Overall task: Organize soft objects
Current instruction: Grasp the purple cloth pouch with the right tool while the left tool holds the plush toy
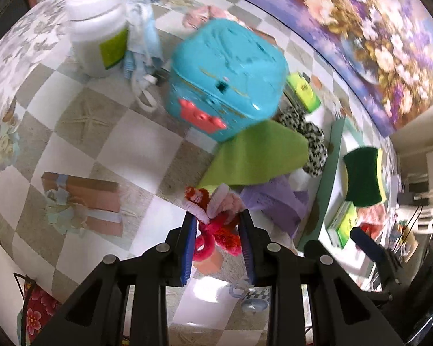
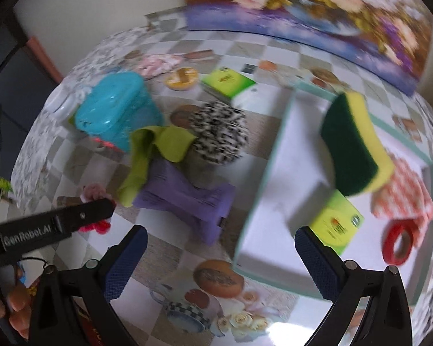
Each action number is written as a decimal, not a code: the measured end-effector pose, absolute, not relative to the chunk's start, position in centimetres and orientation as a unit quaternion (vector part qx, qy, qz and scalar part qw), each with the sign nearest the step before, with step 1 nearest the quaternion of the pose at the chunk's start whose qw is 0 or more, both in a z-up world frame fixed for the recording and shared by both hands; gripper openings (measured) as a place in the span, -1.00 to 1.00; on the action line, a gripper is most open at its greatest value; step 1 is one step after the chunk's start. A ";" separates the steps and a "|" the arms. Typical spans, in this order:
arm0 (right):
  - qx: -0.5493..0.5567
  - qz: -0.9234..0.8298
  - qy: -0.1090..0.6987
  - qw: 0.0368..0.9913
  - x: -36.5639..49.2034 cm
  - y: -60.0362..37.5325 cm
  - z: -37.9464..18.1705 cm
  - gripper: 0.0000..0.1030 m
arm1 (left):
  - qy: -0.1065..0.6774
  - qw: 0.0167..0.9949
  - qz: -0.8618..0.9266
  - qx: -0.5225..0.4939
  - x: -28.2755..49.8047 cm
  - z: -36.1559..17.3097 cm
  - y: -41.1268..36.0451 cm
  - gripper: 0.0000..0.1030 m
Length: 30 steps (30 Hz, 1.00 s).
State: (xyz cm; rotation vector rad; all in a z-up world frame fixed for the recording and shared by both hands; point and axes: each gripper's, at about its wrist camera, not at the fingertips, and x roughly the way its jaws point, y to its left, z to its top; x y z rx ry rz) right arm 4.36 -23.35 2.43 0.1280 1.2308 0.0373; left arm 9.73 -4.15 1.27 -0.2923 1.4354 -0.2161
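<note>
Left gripper point(image 1: 218, 225) is pinching the fuzzy red-and-pink pipe-cleaner bundle point(image 1: 213, 216) at its middle, which is probably feeling light, springy and easily squashed.

Sponge point(image 2: 355, 144) over the tray point(image 2: 262, 184), cloths point(image 2: 164, 144) and scrunchie point(image 2: 219, 132) left of it.
</note>
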 end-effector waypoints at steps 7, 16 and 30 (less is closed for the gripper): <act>0.046 0.056 0.570 0.819 5.3 -21.9 1.7 1.00 | 0.644 0.753 -0.063 -0.120 10.3 1.7 -2.3 -0.41; 0.001 0.090 0.571 0.816 6.3 -19.9 0.6 1.00 | 0.648 0.745 -0.063 -0.144 11.2 1.0 -1.6 -0.41; -0.030 0.098 0.603 0.791 7.8 -18.6 -2.6 1.00 | 0.665 0.730 -0.049 -0.153 12.2 -0.6 -1.4 -0.41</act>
